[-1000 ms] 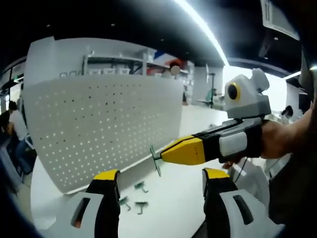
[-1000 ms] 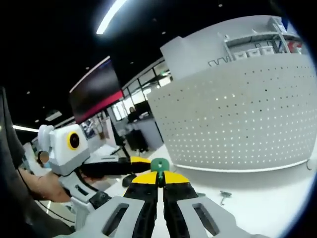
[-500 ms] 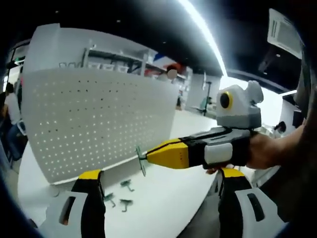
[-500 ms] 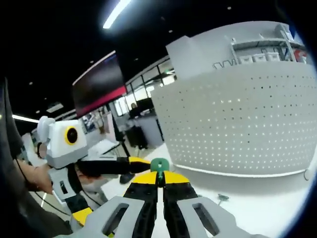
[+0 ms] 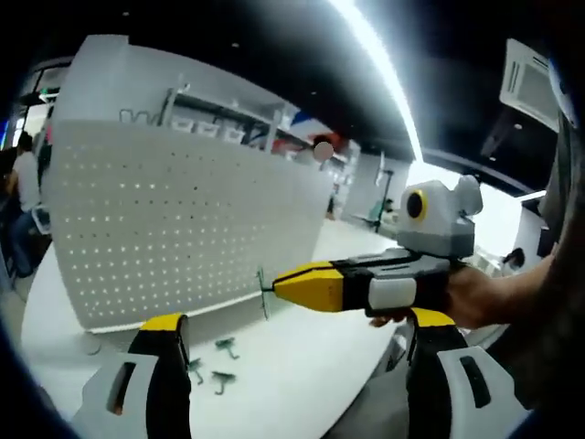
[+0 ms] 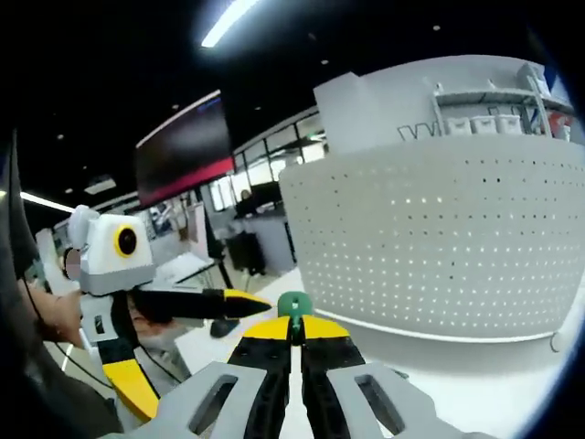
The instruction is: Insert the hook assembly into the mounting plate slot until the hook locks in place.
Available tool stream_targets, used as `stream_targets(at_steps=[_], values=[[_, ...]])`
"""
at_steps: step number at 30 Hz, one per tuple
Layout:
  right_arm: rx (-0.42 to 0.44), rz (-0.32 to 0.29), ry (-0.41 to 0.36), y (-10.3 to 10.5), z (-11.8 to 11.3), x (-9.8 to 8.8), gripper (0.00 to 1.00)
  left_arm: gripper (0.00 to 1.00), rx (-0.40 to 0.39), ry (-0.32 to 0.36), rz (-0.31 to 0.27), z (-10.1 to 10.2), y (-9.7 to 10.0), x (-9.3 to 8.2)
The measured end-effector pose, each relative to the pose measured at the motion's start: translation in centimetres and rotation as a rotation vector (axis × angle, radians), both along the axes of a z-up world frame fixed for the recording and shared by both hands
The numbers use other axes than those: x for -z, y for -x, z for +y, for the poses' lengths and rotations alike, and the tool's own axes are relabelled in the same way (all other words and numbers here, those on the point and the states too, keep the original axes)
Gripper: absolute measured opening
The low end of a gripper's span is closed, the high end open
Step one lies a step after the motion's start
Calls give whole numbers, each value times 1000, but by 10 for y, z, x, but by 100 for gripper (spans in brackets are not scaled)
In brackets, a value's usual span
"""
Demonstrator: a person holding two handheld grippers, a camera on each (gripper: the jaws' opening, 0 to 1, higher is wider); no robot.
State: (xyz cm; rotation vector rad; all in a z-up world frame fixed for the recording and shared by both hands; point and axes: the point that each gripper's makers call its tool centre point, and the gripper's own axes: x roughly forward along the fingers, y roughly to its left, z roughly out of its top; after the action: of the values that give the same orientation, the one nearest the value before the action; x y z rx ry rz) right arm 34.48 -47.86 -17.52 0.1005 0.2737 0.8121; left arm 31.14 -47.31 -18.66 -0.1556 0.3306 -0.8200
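Note:
A white perforated mounting plate (image 5: 183, 229) stands upright on the white table (image 5: 311, 366); it also spans the right gripper view (image 6: 448, 247). My right gripper (image 6: 293, 322) is shut on a small green hook (image 6: 293, 305). In the left gripper view the right gripper (image 5: 279, 288) reaches in from the right, holding the hook (image 5: 264, 293) just short of the plate's lower right part. My left gripper (image 5: 297, 334) is wide open and holds nothing. One of its fingers (image 6: 233, 302) shows left of the hook.
Three loose green hooks (image 5: 219, 361) lie on the table in front of the plate's base. Shelving with bins (image 5: 219, 128) rises behind the plate. A dark wall screen (image 6: 183, 146) and desks lie beyond the table's left end.
My left gripper's jaws have spread wider. The right gripper has carried the hook a little closer to the plate's lower part, and both views have shifted with the hands.

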Motion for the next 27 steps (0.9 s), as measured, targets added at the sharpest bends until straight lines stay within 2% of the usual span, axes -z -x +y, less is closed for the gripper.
stream_targets(at_steps=[4, 7, 10, 12, 17, 20, 27], values=[[36, -42, 10, -8, -4, -5, 0, 100, -15, 7, 4, 5, 0, 0], [97, -93, 12, -18, -12, -12, 0, 100, -31, 4, 4, 10, -2, 0], [149, -104, 2, -29, -21, -13, 0, 100, -46, 16, 9, 13, -3, -1], [182, -137, 14, -37, -27, -15, 0, 100, -49, 18, 13, 14, -5, 0], [242, -162, 17, -54, -39, -18, 0, 100, -43, 26, 12, 11, -6, 0], [293, -199, 26, -68, -49, -25, 0, 100, -37, 13, 7, 8, -4, 0], [386, -208, -6, -102, -71, -38, 0, 100, -36, 18, 23, 7, -4, 3]])
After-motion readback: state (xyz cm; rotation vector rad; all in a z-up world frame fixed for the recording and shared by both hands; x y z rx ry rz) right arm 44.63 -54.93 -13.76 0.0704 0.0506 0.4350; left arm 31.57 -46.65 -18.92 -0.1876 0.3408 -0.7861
